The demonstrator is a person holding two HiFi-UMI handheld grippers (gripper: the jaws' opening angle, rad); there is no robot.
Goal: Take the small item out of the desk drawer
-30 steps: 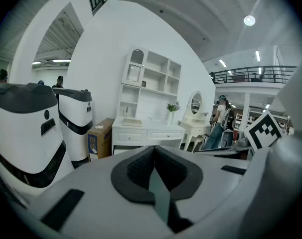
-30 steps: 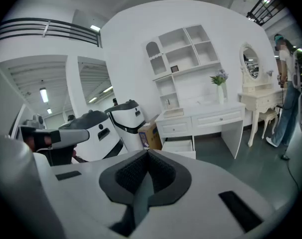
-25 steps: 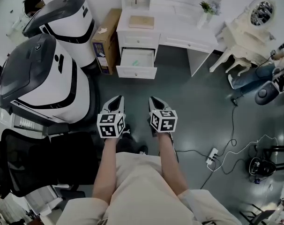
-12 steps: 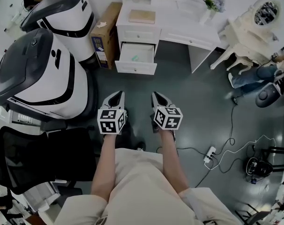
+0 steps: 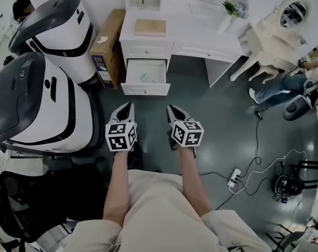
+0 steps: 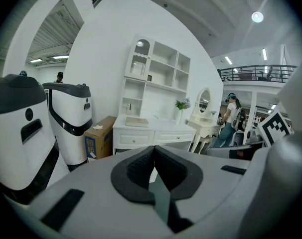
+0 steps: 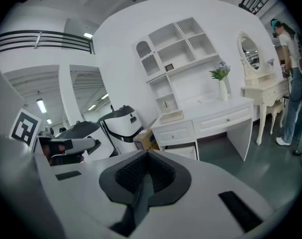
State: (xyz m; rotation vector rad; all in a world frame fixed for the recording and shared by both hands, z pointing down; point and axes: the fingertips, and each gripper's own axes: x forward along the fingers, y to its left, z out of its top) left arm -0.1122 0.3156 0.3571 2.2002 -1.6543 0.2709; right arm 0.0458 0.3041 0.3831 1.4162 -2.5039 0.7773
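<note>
A person is standing on the dark floor in front of the white desk [image 5: 201, 33], holding a gripper in each hand. Both grippers are pointing toward the desk and are hanging well apart from it.

The left gripper [image 5: 127, 107] is in front of the desk's left end. Its two fingers are touching at the tips, and nothing is sitting between them. The right gripper [image 5: 171, 109] is hanging just beside it, nearer the desk's middle. Its fingers are pressing together too, and they are holding nothing.

The drawer [image 5: 145, 90] is sticking out open at the desk's left end, below a shut one. The small item [image 5: 144, 77], a little green thing, is lying inside it on the white bottom.

A flat tan book [image 5: 150, 27] is lying on top of the desk, right above the drawer. A plant [image 5: 230, 8] is standing at the desk's right end. A brown box [image 5: 107, 41] is sitting on the floor against the desk's left side. Two big white and black machines [image 5: 41, 101] are standing farther left of the desk.
</note>
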